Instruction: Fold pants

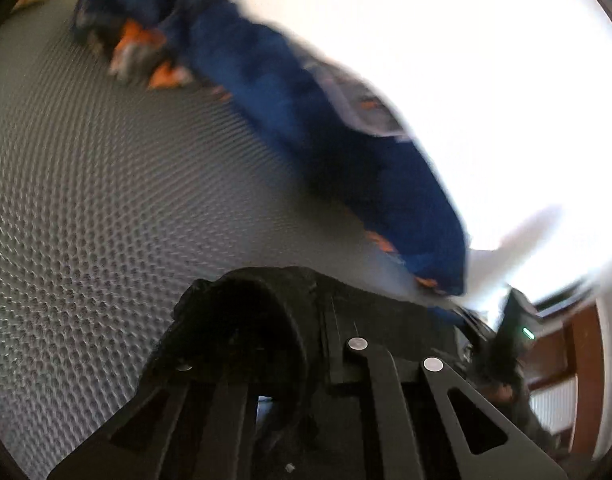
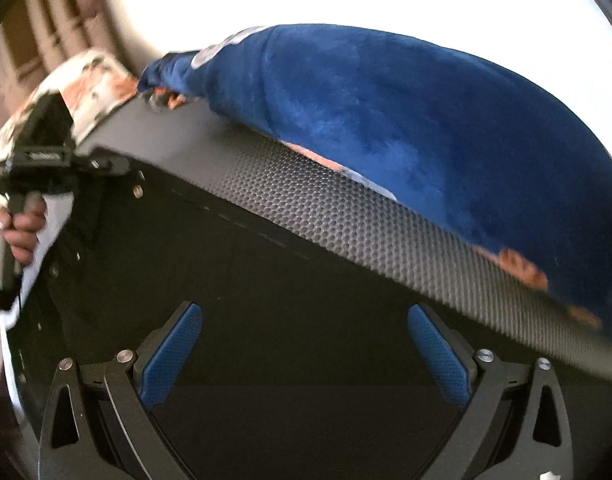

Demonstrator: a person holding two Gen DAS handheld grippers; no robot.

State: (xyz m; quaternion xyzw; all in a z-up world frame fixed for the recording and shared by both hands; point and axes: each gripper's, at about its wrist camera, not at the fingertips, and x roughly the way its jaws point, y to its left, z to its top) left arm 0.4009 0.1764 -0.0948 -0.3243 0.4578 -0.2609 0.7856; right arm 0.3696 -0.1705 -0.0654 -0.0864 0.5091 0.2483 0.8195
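The gray mat (image 1: 105,200) with little bumps is the biggest thing here, and it covers the dark table (image 2: 265,280). The blue pants (image 2: 406,120) lie on the mat in a long, soft heap, with bits of orange and gray showing at the edges. In my left view they stretch from the far corner down to a spot close beside my left gripper (image 1: 306,360).

There are no boxes or baskets to see, so nothing is inside anything.

My right gripper (image 2: 306,344) hangs in front of the table's edge, below the pants. Its blue pads (image 2: 169,356) are spread wide apart and hold nothing.

My left gripper is dark and blurry. A black lump covers its tips, so I cannot tell if its jaws are apart or pressed together.

A hand (image 2: 21,228) grips a black handle far off to the side.
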